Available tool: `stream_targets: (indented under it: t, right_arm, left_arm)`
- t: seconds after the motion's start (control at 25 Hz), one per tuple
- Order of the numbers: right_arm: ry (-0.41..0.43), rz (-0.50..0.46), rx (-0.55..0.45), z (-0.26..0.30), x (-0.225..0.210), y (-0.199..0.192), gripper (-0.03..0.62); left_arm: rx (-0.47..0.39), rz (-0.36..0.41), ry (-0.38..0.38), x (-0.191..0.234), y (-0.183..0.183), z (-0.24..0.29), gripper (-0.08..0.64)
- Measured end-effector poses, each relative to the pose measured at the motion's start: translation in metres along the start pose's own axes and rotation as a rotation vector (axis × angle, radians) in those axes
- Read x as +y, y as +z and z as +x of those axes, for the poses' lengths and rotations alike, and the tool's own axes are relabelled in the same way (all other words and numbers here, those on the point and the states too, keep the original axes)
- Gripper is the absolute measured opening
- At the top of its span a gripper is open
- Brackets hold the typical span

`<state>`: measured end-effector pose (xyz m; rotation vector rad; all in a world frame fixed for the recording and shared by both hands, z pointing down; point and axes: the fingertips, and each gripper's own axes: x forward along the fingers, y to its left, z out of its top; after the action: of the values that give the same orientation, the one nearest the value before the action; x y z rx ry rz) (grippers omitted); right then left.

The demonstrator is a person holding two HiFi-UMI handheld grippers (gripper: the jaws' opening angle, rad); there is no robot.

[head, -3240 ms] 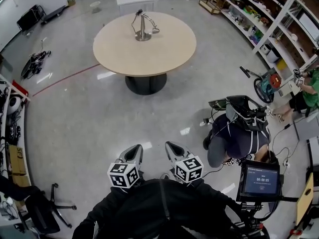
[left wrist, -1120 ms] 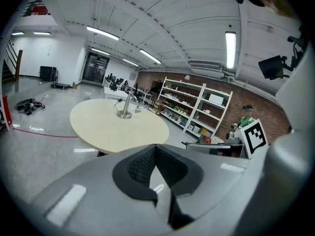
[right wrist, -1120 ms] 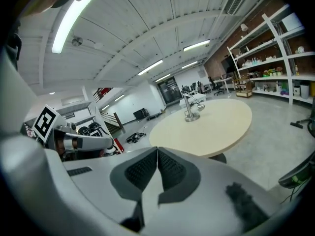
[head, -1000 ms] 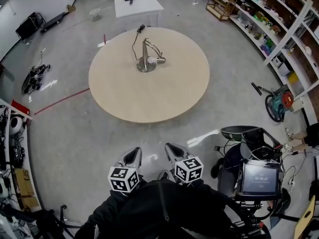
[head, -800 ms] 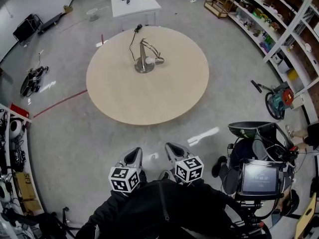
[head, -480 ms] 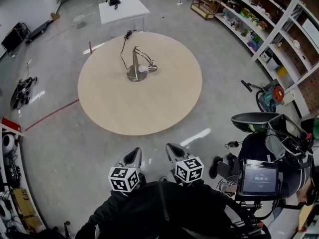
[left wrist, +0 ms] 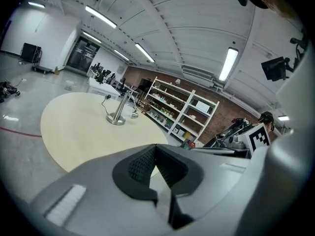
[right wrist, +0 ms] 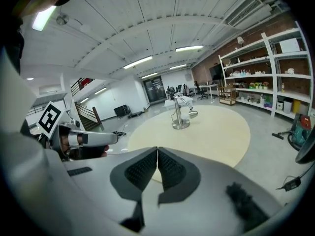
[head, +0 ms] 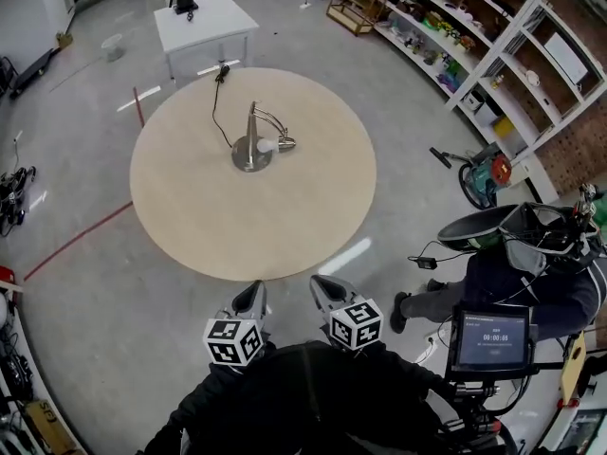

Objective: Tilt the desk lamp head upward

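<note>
A silver desk lamp (head: pixel 253 145) stands on a round beige table (head: pixel 313 207), left of the table's middle, with its head (head: pixel 283 144) hanging low to the right and a black cord running to the far edge. The lamp (left wrist: pixel 118 113) is small and distant in the left gripper view, and the lamp (right wrist: pixel 180 113) is likewise far off in the right gripper view. My left gripper (head: pixel 253 297) and right gripper (head: pixel 322 290) are both shut and hold nothing. They hover side by side just short of the table's near edge, well away from the lamp.
A person (head: pixel 517 263) bends over at the right beside a screen on a stand (head: pixel 493 341). Shelving (head: pixel 474 45) lines the right wall. A white square table (head: pixel 204 27) stands beyond the round one. A vacuum cleaner (head: pixel 479 173) lies on the floor.
The round table and lamp have come closer as I walked forward. Both grippers stay shut in front of my body, side by side.
</note>
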<state>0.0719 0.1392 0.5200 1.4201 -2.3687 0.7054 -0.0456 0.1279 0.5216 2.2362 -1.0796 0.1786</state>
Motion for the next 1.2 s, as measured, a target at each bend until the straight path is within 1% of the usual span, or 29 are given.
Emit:
stream_targets:
  t: [0.12,0.28,0.44,0.64,0.76,0.88,1.0,1.08,1.2]
  right_arm:
    - [-0.008,-0.005,0.022,0.015,0.011,0.005,0.006]
    - [-0.027,-0.002,0.036,0.031,0.013,0.012,0.006]
    - [-0.035,0.010,0.045,0.033,0.011,0.011,0.006]
    - [-0.031,0.041,0.044,0.031,0.012,0.004,0.006]
    - [-0.013,0.061,0.038,0.038,0.001,0.005,0.006]
    - [0.043,0.069,0.032,0.063,-0.022,0.019,0.006]
    - [0.107,0.053,0.019,0.084,-0.042,0.044,0.006]
    - [0.140,0.038,0.002,0.095,-0.058,0.063,0.006]
    - [0.155,0.034,-0.033,0.104,-0.092,0.091,0.006]
  left_arm:
    - [0.012,-0.017,-0.022,0.017,0.009,0.002,0.006]
    - [0.025,-0.012,-0.040,0.033,0.019,0.010,0.006]
    - [0.042,-0.016,-0.052,0.034,0.018,0.016,0.006]
    - [0.065,-0.014,-0.048,0.033,0.010,0.010,0.006]
    - [0.068,-0.007,-0.018,0.037,0.012,0.016,0.006]
    - [0.055,0.003,0.042,0.048,0.028,0.039,0.006]
    - [0.027,0.013,0.108,0.054,0.053,0.059,0.006]
    - [0.009,0.026,0.139,0.052,0.069,0.075,0.006]
    - [-0.004,0.067,0.161,0.038,0.090,0.103,0.006]
